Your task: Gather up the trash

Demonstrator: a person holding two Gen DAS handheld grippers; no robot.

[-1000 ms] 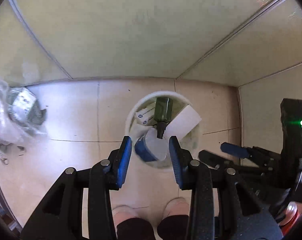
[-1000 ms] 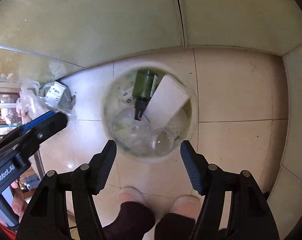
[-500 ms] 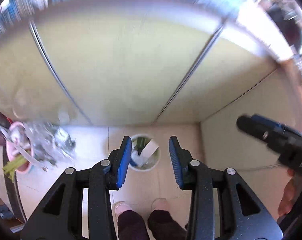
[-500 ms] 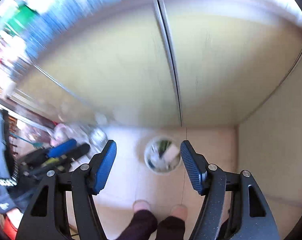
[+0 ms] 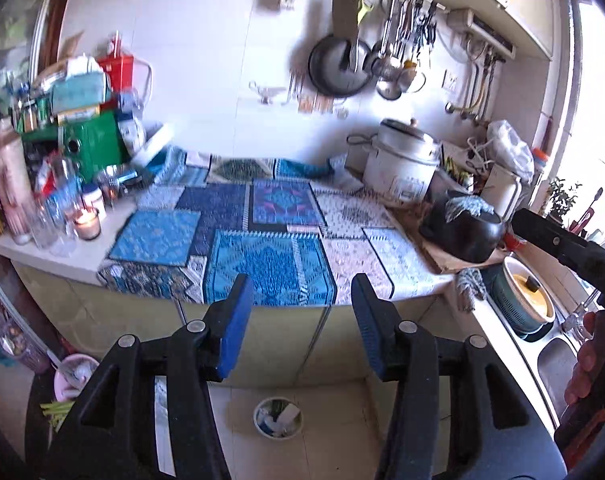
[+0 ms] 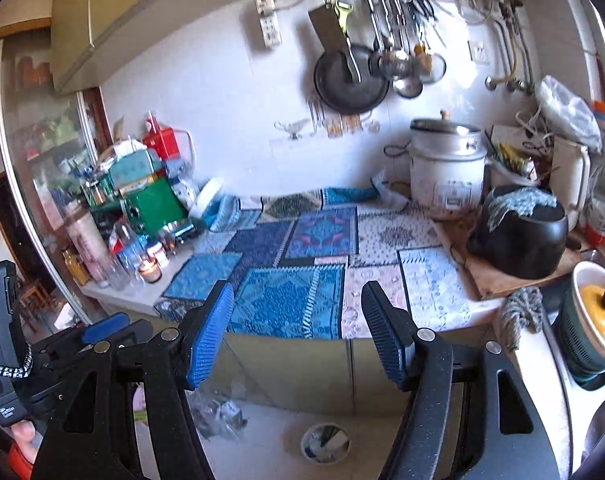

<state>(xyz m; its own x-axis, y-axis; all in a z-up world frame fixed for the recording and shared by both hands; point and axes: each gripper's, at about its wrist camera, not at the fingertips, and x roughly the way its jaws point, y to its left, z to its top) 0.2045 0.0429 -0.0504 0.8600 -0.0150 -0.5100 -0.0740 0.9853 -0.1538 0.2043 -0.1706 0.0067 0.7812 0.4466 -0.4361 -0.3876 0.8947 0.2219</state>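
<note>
1. Left wrist view: left gripper [image 5: 298, 320] empty, jaws just opened wider, nothing between them.
2. Trash bin [image 5: 277, 416] on the floor below the counter's [image 5: 82, 254] front edge, holding trash.
3. Right gripper [image 6: 296, 334] parted, empty, above same bin.

A kitchen counter [image 5: 82, 254] runs along the white wall, most of its top covered by a patchwork cloth [image 5: 270, 236] of blue and pale panels. On it stand a lit candle jar [image 5: 87, 223], a white rice cooker [image 5: 400, 168] and a black pot [image 5: 462, 228] on what looks like a wooden board. On the tiled floor [image 5: 334, 448] below sits a round trash bin [image 5: 277, 417] holding scraps.
</note>
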